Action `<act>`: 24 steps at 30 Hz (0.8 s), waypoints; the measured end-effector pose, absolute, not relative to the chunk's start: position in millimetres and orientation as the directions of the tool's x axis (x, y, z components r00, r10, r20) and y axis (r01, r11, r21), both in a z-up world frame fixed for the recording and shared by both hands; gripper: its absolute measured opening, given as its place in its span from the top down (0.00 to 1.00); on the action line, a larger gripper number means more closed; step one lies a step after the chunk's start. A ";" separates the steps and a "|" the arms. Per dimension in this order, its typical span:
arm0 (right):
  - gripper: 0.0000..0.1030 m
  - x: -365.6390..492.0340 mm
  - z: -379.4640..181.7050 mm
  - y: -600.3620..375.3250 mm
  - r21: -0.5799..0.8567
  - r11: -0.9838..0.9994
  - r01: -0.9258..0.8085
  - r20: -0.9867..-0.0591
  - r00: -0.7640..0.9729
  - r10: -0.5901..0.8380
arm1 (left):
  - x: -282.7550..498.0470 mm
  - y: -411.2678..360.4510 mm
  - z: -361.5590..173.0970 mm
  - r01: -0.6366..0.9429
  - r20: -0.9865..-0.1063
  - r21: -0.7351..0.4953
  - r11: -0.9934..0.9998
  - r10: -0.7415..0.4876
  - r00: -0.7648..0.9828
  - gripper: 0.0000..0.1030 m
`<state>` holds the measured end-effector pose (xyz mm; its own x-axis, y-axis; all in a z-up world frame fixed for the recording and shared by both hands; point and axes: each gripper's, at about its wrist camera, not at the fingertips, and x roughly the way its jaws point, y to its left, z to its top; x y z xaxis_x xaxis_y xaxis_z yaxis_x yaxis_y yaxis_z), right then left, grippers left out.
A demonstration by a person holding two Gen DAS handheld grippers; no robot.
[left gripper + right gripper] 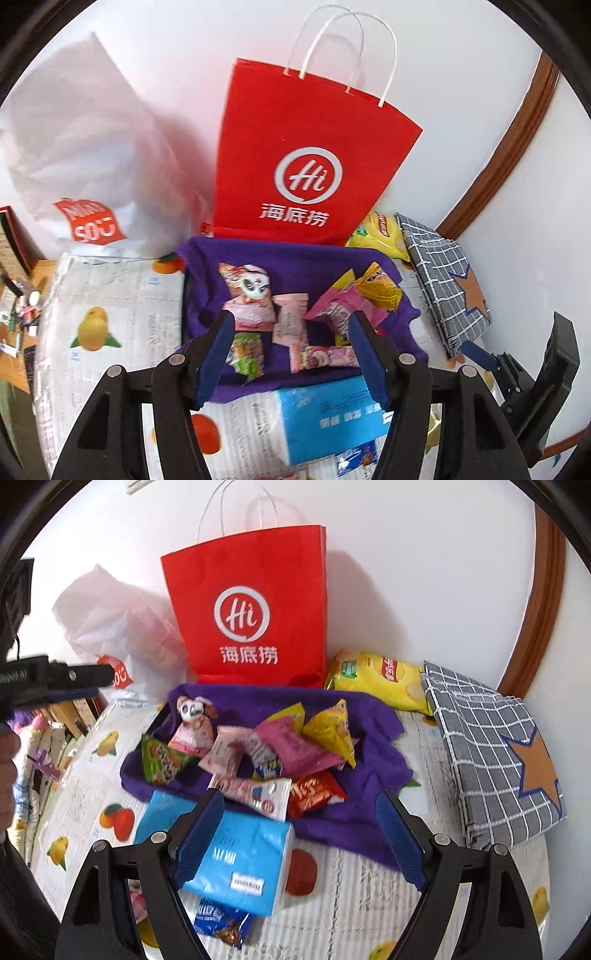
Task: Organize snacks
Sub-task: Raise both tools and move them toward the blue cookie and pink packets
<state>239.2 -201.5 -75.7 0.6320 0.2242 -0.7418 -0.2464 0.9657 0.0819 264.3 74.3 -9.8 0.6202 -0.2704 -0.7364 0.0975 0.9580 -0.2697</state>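
Observation:
Several small snack packets [291,317] lie in a heap on a purple cloth [207,280], also in the right wrist view [369,812]: pink packets [295,749], a yellow packet [332,731], a green packet [162,760] and a red packet [314,794]. A red paper bag [306,147] stands upright behind the cloth against the wall [255,605]. My left gripper [291,325] is open and empty above the heap. My right gripper [301,808] is open and empty above the near edge of the cloth.
A blue tissue pack [240,860] lies at the near side of the cloth. A yellow chips bag [380,675] and a grey checked fabric box [487,753] sit to the right. A white plastic bag [88,166] stands at the left. A dark blue packet [218,919] lies near me.

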 end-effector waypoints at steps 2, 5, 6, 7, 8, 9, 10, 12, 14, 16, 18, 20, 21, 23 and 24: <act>0.20 228.8 -80.9 -195.9 0.060 0.966 -0.253 -0.750 0.627 0.211 | 253.3 79.0 -10.2 0.089 -0.736 -0.252 0.964 -0.251 0.629 0.40; 0.21 213.9 -92.4 -189.6 0.055 0.964 -0.261 -0.761 0.614 0.209 | 239.9 83.3 -15.7 0.078 -0.742 -0.233 0.969 -0.229 0.630 0.40; 0.23 208.4 -98.0 -187.7 0.064 0.963 -0.262 -0.768 0.603 0.215 | 235.7 84.9 -18.1 0.073 -0.744 -0.230 0.970 -0.224 0.630 0.40; 0.24 204.6 -102.4 -186.8 0.071 0.961 -0.268 -0.777 0.589 0.222 | 230.6 86.8 -21.2 0.067 -0.747 -0.227 0.972 -0.217 0.628 0.40; 0.28 200.6 -108.4 -185.1 0.081 0.958 -0.276 -0.789 0.569 0.231 | 226.3 87.6 -24.4 0.063 -0.750 -0.223 0.973 -0.212 0.627 0.40; 0.31 197.0 -113.8 -184.3 0.091 0.955 -0.282 -0.800 0.551 0.238 | 221.8 89.1 -27.4 0.060 -0.752 -0.220 0.974 -0.208 0.625 0.40; 0.31 192.3 -119.6 -183.5 0.098 0.954 -0.282 -0.808 0.538 0.242 | 216.4 90.7 -31.4 0.057 -0.756 -0.217 0.975 -0.205 0.621 0.40; 0.31 182.7 -129.4 -182.2 0.108 0.954 -0.278 -0.814 0.526 0.245 | 207.5 92.2 -38.6 0.058 -0.763 -0.211 0.976 -0.201 0.614 0.40; 0.31 174.2 -136.7 -181.0 0.127 0.952 -0.280 -0.818 0.513 0.260 | 199.2 93.4 -46.3 0.058 -0.771 -0.207 0.977 -0.200 0.605 0.40; 0.31 168.3 -143.0 -178.9 0.146 0.948 -0.282 -0.818 0.504 0.276 | 190.8 93.9 -55.8 0.059 -0.779 -0.205 0.977 -0.200 0.594 0.40; 0.31 162.8 -150.5 -174.0 0.148 0.946 -0.288 -0.826 0.490 0.278 | 182.1 95.9 -66.3 0.053 -0.787 -0.201 0.978 -0.193 0.586 0.40; 0.31 158.3 -155.2 -170.2 0.148 0.943 -0.298 -0.825 0.488 0.284 | 173.1 98.8 -76.1 0.047 -0.789 -0.197 0.979 -0.187 0.586 0.40; 0.31 155.9 -157.5 -168.5 0.148 0.942 -0.302 -0.823 0.491 0.287 | 169.8 100.1 -80.4 0.042 -0.790 -0.196 0.980 -0.183 0.585 0.40; 0.31 152.4 -162.1 -165.3 0.141 0.943 -0.302 -0.821 0.496 0.282 | 161.3 103.8 -90.9 0.025 -0.794 -0.199 0.980 -0.176 0.583 0.40; 0.31 150.4 -163.2 -164.2 0.133 0.946 -0.297 -0.821 0.501 0.273 | 157.8 105.7 -94.6 0.014 -0.796 -0.202 0.979 -0.172 0.580 0.40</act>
